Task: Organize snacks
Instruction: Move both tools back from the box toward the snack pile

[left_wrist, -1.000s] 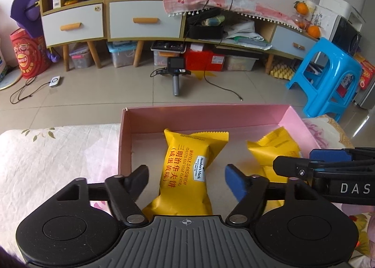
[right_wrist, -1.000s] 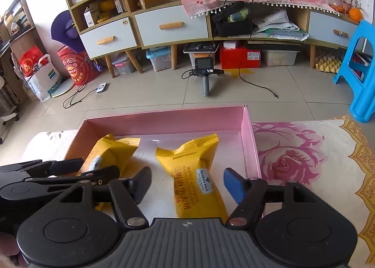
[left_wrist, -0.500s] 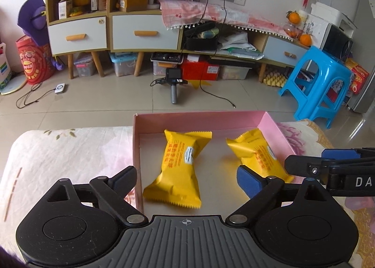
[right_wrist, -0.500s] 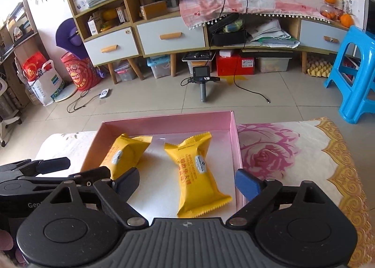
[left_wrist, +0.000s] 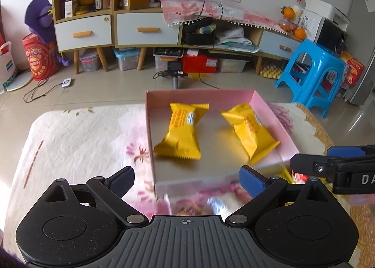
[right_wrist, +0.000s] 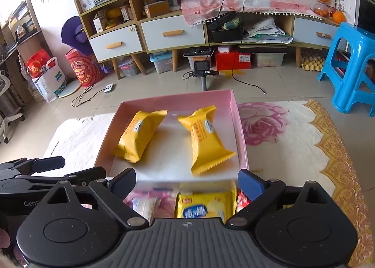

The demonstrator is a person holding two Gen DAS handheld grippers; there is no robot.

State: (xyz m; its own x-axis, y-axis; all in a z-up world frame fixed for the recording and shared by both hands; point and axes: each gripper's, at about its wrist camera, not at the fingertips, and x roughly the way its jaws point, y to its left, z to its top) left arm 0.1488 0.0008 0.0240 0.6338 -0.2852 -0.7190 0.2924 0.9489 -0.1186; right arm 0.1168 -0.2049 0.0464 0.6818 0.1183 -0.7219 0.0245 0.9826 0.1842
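Note:
A pink box (left_wrist: 199, 95) (right_wrist: 178, 101) sits on the floral tablecloth and holds two yellow snack packs. In the left wrist view they are the left pack (left_wrist: 181, 133) and the right pack (left_wrist: 249, 129); in the right wrist view, the left pack (right_wrist: 138, 135) and the right pack (right_wrist: 206, 141). My left gripper (left_wrist: 186, 180) is open and empty, hovering just before the box's near wall. My right gripper (right_wrist: 186, 182) is open and empty, above more snacks: a yellow bag (right_wrist: 204, 207) and a pale packet (right_wrist: 144, 207).
The tablecloth (right_wrist: 293, 141) spreads to the right of the box and to its left (left_wrist: 82, 136). Beyond the table edge lie the tiled floor, a camera on a stand (right_wrist: 202, 68), a blue stool (right_wrist: 351, 68) and cabinets.
Both grippers have pulled back and up from the box and opened wider. The two packs now lie free in the box, and loose snacks have come into view under the right gripper.

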